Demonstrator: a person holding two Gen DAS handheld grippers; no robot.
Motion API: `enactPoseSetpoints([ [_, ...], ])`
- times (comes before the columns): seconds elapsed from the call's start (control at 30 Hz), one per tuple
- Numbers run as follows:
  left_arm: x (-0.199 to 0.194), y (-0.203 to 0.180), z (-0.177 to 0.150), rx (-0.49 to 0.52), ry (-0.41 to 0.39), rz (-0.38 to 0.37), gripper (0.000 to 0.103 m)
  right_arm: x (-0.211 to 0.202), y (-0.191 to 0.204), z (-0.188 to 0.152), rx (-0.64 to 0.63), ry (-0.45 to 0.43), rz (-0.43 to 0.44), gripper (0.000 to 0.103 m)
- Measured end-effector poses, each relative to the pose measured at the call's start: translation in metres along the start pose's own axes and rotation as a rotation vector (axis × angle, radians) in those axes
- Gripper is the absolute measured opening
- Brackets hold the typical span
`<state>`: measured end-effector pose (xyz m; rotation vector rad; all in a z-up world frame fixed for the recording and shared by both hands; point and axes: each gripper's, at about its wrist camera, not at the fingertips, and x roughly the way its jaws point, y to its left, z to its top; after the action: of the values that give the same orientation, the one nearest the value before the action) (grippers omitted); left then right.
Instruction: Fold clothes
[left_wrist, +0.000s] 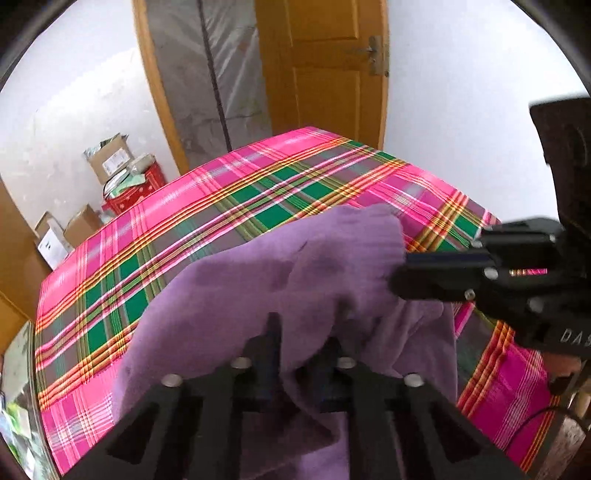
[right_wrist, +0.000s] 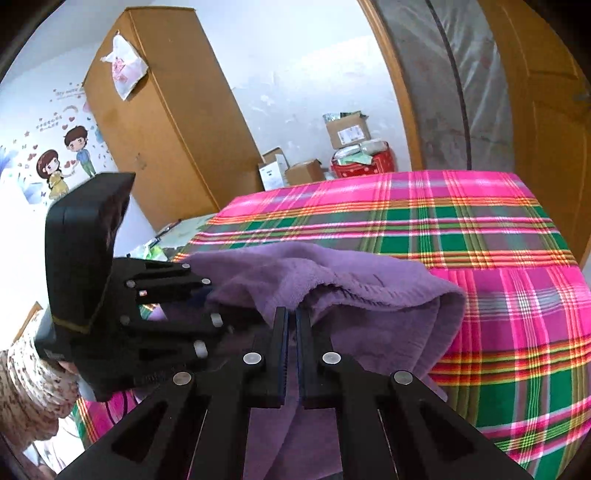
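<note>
Purple garment pinched up, fold hardly begun

Both the left hand-held gripper (left_wrist: 299, 354) and right hand-held gripper (right_wrist: 291, 332) are clamped on the purple fleece garment (right_wrist: 369, 280), bunched at 6 o'clock on the plaid bed (right_wrist: 480, 229); all folding remains.

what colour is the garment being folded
Purple garment, plain with no pattern; it shows best in the right wrist view.

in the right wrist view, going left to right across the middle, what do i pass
patterned sleeve → left gripper → purple garment → plaid cloth
</note>
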<state>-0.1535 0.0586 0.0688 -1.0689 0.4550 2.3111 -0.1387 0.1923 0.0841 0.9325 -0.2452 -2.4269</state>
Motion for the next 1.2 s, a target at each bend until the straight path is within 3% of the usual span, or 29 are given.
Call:
enactPoseSetpoints([
  [0.07,-0.002,0.005,0.000,-0.025,-0.011,0.005,0.005,0.000,-0.006,-0.005,0.032,0.015,0.010,0.010],
  [0.23,-0.009,0.024,0.001,-0.106,-0.043,0.009,0.005,-0.012,-0.017,-0.024,0.099,0.001,-0.007,0.031],
  [0.4,-0.015,0.036,0.002,-0.143,-0.064,0.014,0.005,-0.013,-0.032,-0.047,0.212,0.058,-0.027,0.031],
  [0.57,-0.032,0.059,0.006,-0.214,-0.114,0.053,0.004,-0.002,-0.039,-0.060,0.282,0.103,0.034,0.032],
  [0.77,-0.043,0.089,-0.004,-0.299,-0.123,0.073,0.004,0.023,-0.048,-0.052,0.388,0.107,0.104,0.045],
  [0.93,-0.057,0.108,-0.015,-0.348,-0.139,0.102,0.003,0.031,-0.049,-0.045,0.451,0.130,0.088,0.047],
  [1.2,-0.071,0.122,-0.024,-0.392,-0.178,0.117,0.003,0.021,-0.040,-0.053,0.419,0.100,-0.020,0.047],
])
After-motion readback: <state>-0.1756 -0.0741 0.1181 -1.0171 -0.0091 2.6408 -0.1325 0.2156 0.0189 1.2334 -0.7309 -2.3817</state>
